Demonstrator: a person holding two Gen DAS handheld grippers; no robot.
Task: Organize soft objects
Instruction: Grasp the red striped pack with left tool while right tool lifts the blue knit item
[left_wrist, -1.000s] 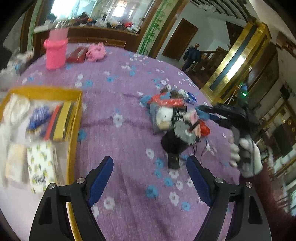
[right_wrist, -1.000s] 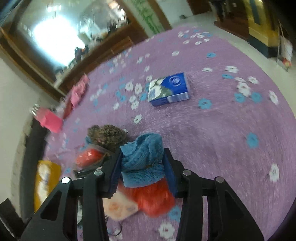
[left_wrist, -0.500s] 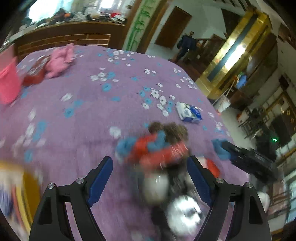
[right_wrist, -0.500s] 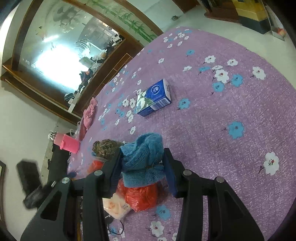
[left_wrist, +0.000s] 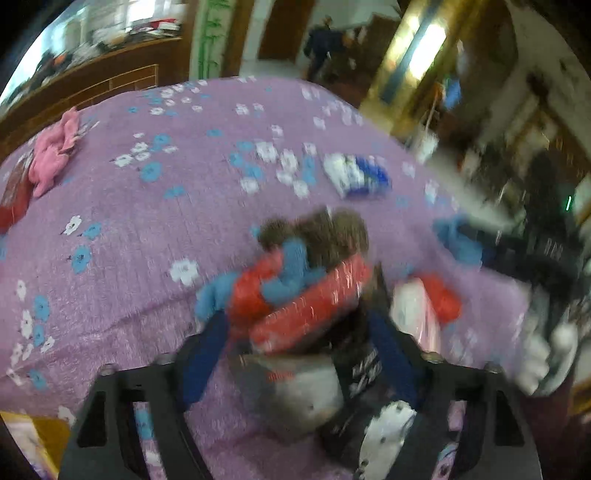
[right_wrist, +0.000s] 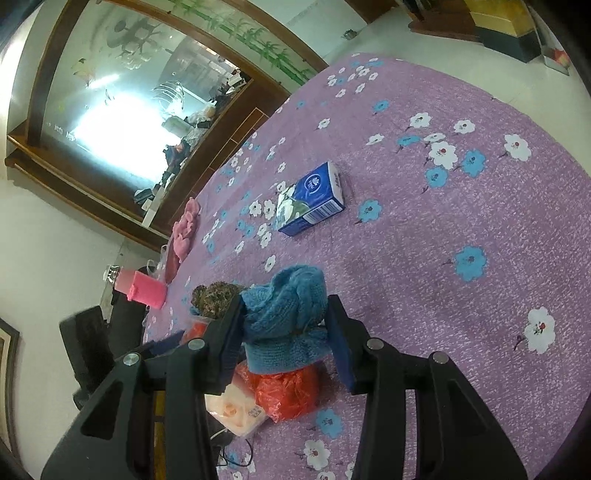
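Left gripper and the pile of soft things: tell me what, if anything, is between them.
Nothing visible. The left gripper is already in the pile, with its fingers on either side of a red packet. The view is blurred, so contact is unclear.

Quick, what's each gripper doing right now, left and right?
Left gripper: closing around the blurred red plastic packet; whether it grips yet cannot be told.
Right gripper: shut on the blue knitted woolly item.
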